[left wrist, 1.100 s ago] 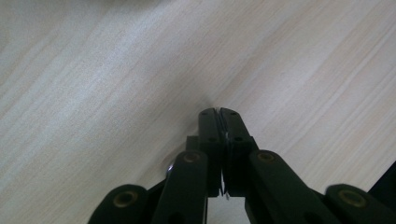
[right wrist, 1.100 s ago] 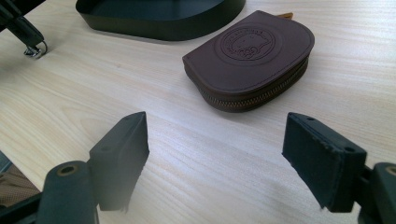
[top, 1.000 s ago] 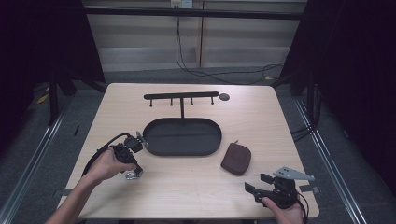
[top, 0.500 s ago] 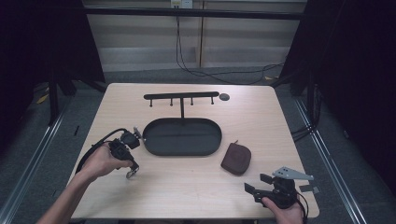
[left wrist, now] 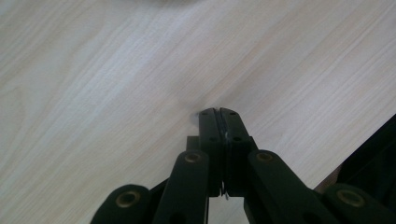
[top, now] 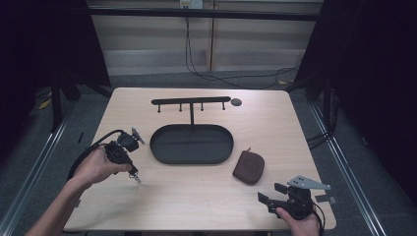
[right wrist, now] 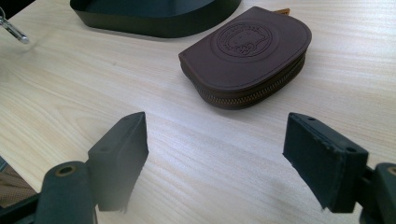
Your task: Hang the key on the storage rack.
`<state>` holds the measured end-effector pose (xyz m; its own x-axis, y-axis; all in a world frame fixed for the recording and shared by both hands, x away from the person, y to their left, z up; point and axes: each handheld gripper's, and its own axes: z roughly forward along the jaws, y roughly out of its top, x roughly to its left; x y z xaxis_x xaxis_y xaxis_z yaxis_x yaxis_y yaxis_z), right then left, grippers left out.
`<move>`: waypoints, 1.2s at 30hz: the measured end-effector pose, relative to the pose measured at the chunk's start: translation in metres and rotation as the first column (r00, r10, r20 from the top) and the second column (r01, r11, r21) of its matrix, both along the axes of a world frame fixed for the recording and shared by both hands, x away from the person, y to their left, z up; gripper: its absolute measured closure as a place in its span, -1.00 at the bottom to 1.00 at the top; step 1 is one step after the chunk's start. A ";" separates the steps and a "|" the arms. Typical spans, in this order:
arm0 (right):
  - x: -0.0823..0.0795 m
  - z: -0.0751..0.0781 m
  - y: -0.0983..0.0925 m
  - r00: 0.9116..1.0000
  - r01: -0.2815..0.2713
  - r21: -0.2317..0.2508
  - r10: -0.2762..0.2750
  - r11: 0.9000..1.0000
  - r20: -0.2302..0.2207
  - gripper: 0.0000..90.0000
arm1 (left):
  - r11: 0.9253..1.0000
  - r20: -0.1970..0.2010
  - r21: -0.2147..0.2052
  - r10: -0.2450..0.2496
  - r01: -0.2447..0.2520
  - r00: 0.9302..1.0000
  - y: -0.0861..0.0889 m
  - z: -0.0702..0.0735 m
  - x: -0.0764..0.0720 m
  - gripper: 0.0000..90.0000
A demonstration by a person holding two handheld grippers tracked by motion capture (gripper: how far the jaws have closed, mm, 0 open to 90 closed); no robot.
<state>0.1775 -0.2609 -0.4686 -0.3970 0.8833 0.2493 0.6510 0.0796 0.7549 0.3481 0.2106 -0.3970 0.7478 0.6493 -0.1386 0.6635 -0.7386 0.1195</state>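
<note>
Fingers [left wrist: 236, 126] of the left gripper [top: 134, 173] pressed together at centre of the left gripper view, a thin sliver of metal pinched in the seam. High view: small metal clip [top: 136, 178] hangs at those tips, left of centre, just above the table [top: 206, 196]. Right gripper [right wrist: 224, 154] gapes wide, nothing between its jaws; lower right of the high view. Brown pouch [right wrist: 247, 51] lies just ahead of it, beside the dark oval tray [top: 192, 158].
</note>
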 end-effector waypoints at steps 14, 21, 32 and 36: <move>0.000 0.000 0.001 1.000 -0.001 -0.003 0.001 1.000 -0.002 -0.52 | 1.000 0.021 0.002 -0.003 0.003 1.000 0.002 0.026 0.005 0.98; 0.000 -0.001 0.001 1.000 -0.005 -0.004 0.005 1.000 -0.003 -0.52 | 1.000 0.018 -0.003 0.007 -0.007 1.000 0.000 0.040 0.010 0.98; 0.000 -0.001 0.001 1.000 -0.007 -0.003 0.007 1.000 -0.010 -0.52 | 1.000 0.052 0.020 0.012 -0.013 0.999 -0.010 0.064 0.015 0.98; 0.001 -0.001 0.001 1.000 -0.006 -0.003 0.006 1.000 -0.010 -0.52 | 1.000 0.055 0.026 0.006 -0.008 0.998 -0.014 0.069 0.016 0.98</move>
